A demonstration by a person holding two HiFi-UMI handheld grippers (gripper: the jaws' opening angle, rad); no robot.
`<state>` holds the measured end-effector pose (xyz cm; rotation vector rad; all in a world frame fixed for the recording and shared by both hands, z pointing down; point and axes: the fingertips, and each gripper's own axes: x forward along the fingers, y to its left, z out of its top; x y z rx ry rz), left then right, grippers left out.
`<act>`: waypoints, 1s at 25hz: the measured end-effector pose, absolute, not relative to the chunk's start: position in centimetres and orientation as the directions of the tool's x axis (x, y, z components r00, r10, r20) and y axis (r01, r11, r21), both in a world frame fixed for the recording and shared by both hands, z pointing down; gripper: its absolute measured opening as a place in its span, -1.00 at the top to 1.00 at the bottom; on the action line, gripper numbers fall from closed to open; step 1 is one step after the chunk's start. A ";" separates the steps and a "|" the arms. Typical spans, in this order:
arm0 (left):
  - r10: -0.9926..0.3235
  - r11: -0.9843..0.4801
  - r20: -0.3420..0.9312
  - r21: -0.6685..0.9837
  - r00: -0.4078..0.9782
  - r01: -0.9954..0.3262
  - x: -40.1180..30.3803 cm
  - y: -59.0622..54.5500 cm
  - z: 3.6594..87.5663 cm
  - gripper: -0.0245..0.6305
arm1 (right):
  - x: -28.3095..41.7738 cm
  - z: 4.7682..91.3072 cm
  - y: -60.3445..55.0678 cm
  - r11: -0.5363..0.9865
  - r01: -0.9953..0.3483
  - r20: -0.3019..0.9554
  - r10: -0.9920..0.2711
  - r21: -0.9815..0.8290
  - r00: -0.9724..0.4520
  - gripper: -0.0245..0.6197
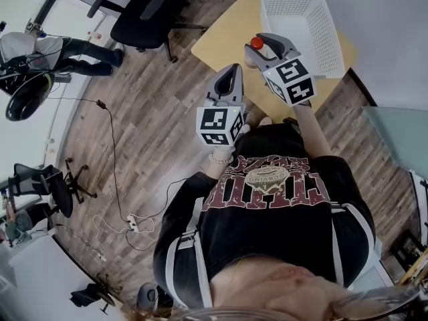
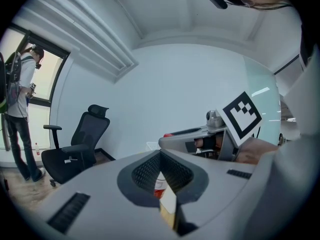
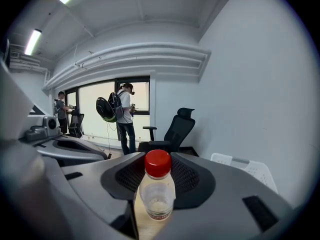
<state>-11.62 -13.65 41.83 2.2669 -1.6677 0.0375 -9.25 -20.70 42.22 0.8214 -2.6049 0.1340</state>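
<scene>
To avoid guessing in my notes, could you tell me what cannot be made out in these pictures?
Head view: right gripper hides the bottle below its cap.
Right gripper view: bottle label print too small.
Head view: right gripper covers a near corner of the white basket.

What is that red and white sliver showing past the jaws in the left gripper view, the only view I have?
Observer: A small clear plastic bottle with a red cap, clamped between the jaws of the right gripper.
Operator: Is there liquid in it?
Observer: The right gripper view shows it see-through and apparently empty.
Operator: What lies beyond it?
Observer: In the head view, a white plastic lattice basket sits on the light wooden table, with nothing visible inside.
</scene>
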 end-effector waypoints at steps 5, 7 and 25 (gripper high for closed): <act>-0.925 -0.260 0.214 0.243 0.313 -0.934 -12.0 -13.5 41.9 0.78 | -9.4 44.1 -20.8 0.813 -0.582 0.423 -0.531 0.009 -0.735 0.41; -0.926 -0.258 0.215 0.243 0.311 -0.935 -12.4 -13.5 42.0 0.78 | -9.6 44.9 -20.9 0.810 -0.586 0.431 -0.532 0.009 -0.729 0.41; -0.935 -0.217 0.229 0.239 0.272 -0.947 -14.5 -12.7 42.3 0.78 | -10.8 52.1 -21.0 0.804 -0.594 0.535 -0.497 -0.011 -0.683 0.41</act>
